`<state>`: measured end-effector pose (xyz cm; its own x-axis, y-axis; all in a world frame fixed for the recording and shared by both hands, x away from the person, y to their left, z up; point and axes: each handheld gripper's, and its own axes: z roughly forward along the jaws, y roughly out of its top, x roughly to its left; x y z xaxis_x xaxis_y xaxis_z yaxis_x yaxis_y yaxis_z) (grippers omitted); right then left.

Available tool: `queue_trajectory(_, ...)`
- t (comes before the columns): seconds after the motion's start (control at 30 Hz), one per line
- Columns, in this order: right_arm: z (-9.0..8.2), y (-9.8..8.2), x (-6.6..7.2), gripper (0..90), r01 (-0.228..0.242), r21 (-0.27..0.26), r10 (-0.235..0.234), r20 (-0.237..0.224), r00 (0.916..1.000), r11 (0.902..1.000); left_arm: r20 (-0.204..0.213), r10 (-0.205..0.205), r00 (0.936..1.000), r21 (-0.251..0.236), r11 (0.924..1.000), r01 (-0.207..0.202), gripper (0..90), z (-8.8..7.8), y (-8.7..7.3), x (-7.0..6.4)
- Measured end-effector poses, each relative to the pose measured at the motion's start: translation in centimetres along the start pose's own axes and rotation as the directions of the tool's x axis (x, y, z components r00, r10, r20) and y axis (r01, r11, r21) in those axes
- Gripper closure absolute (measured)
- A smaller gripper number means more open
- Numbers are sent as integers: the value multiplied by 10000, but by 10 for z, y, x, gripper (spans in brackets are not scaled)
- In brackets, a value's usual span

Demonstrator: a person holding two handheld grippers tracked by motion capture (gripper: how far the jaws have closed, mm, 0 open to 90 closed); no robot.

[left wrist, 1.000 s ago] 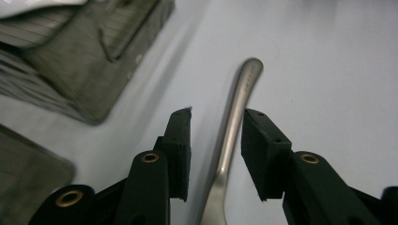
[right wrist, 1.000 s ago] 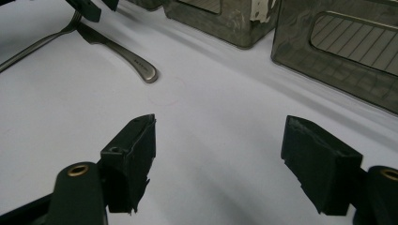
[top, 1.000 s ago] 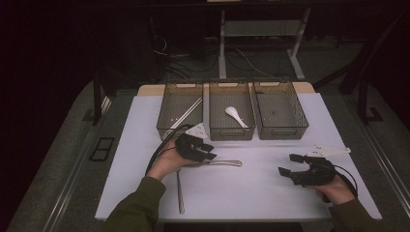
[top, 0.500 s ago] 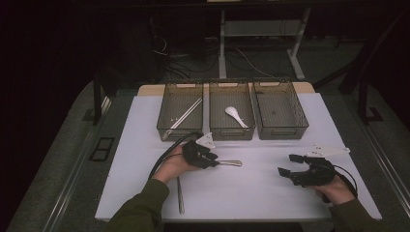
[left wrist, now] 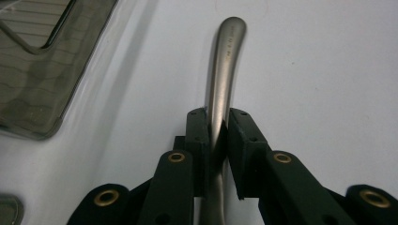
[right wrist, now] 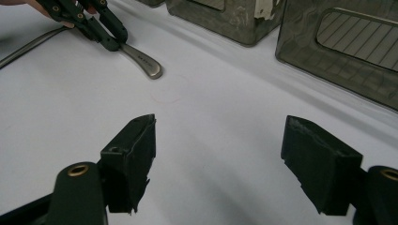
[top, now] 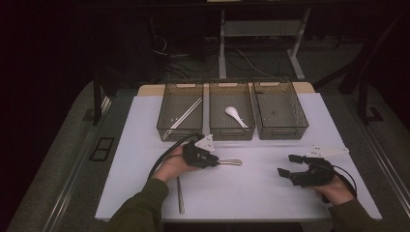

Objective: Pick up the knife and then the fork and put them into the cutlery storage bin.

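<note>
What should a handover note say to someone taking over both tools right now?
Left tool: jaws have just been closing and now pinch the handle of a metal utensil lying on the white table.
Right tool: open, holding nothing, low over the table.
Bins: left bin holds chopsticks, middle bin a white spoon.
Done: utensil gripped, not lifted.
Left: probably binning it, then the second utensil near the front edge.

Three grey bins (top: 232,126) stood side by side at the far edge of the white surface (top: 261,188). A white spoon (top: 235,115) lay in the middle bin, and pale chopsticks (top: 185,113) lay slanted in the left one. A metal utensil (top: 180,195) rested near the front edge.
</note>
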<state>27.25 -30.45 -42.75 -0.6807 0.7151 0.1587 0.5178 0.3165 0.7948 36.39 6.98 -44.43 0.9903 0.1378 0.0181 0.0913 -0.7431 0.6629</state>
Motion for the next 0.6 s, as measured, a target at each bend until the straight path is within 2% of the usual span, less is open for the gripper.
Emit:
queue_trajectory(0.03,0,0,0,266,-1,0,1,-2,10000,10000,36,121,9999,109,9999,-121,785,0,1,1)
queue_trajectory(0.13,0,0,-1,266,-14,-1,14,-3,10000,10000,156,79,9998,172,9998,-82,787,0,2,3)
queue_trajectory(0.3,-1,0,-1,266,-93,-8,93,-25,10000,10000,361,-139,9993,280,9995,129,787,1,5,7)
queue_trajectory(0.43,-1,0,-2,265,-81,-50,81,-29,10000,10000,283,-245,9993,207,9995,239,788,5,10,7)
queue_trajectory(0.6,-1,4,-2,265,16,-84,-17,-152,9999,10000,214,62,9998,228,9997,-66,789,9,19,6)
